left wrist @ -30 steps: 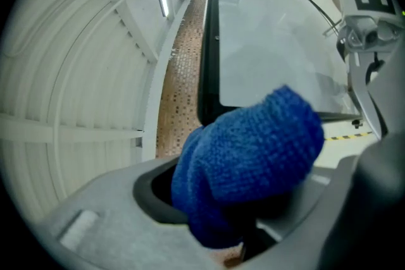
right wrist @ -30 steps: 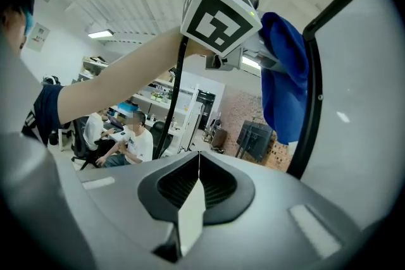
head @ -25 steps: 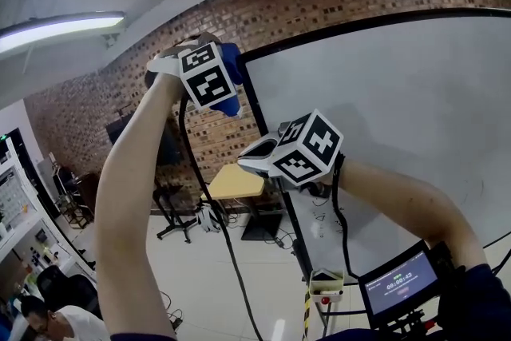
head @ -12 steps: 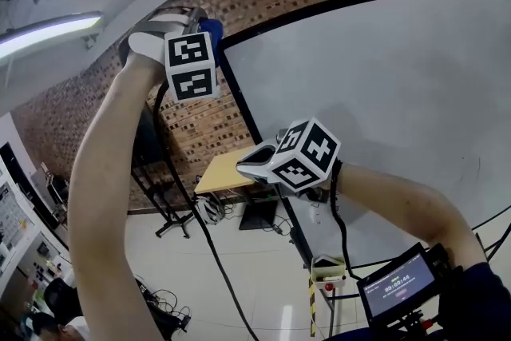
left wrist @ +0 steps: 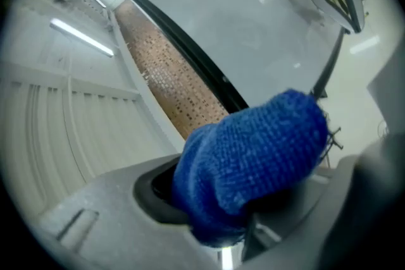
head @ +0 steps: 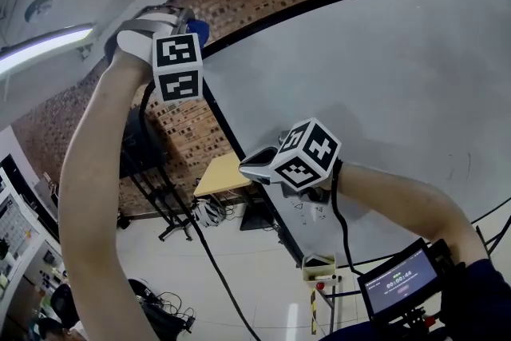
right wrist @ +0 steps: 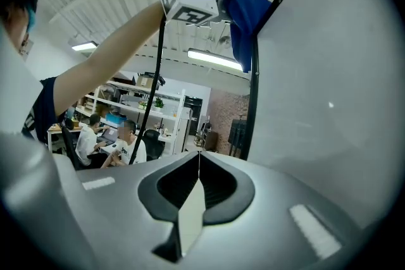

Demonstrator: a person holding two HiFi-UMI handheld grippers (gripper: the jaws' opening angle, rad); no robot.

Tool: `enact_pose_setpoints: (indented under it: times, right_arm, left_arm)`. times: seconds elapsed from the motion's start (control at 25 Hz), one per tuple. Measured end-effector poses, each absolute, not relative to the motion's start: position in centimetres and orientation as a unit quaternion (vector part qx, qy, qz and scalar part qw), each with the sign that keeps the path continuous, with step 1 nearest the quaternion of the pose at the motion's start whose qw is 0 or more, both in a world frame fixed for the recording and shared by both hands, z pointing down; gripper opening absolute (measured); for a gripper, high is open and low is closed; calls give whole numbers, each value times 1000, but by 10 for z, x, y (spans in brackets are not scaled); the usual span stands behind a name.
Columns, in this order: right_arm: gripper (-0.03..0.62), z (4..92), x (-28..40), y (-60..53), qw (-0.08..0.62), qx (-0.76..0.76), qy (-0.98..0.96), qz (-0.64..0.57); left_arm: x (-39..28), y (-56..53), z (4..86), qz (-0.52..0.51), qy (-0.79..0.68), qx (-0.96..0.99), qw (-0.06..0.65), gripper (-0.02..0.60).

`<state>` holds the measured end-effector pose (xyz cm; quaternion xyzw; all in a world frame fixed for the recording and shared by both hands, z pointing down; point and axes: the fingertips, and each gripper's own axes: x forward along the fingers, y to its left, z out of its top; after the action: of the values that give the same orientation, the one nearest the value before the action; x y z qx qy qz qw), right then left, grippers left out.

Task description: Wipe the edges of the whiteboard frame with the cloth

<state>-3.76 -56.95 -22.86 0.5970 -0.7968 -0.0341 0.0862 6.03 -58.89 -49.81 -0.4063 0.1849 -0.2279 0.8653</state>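
Left arm (head: 96, 196): raised overhead | left gripper (head: 192, 26): clamped on cloth (left wrist: 253, 161) | right forearm (head: 391, 200): level | right gripper (head: 246, 161): closed, empty

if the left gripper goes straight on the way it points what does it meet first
Probably the whiteboard's black frame, just past the blue cloth the left gripper grips; depth is unclear.

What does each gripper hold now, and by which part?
Left gripper: the cloth, pinched at one bunched end, jaws having just tightened slightly. Right gripper: nothing, jaws shut.
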Motion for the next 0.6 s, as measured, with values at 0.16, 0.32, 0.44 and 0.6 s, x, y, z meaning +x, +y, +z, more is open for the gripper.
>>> enact_pose_setpoints:
  times: [0.16,0.32,0.44,0.6]
  right_arm:
    - [12,-223,-33,-569,82,600,-795,-34]
    - [11,-218,-25,-548,89,601,-794,-28]
    - [12,-221,-13,-532,86,609,-788,-28]
    - [11,-226,4,-501,82,619,-781,-28]
  left_arm:
    - [72,-563,-493,-202,166,-444,857,206]
    - [89,-539,-497,-198,167,-440,860,206]
    - [99,-525,-500,-194,165,-446,858,206]
    - [115,-497,-503,-190,163,-445,860,206]
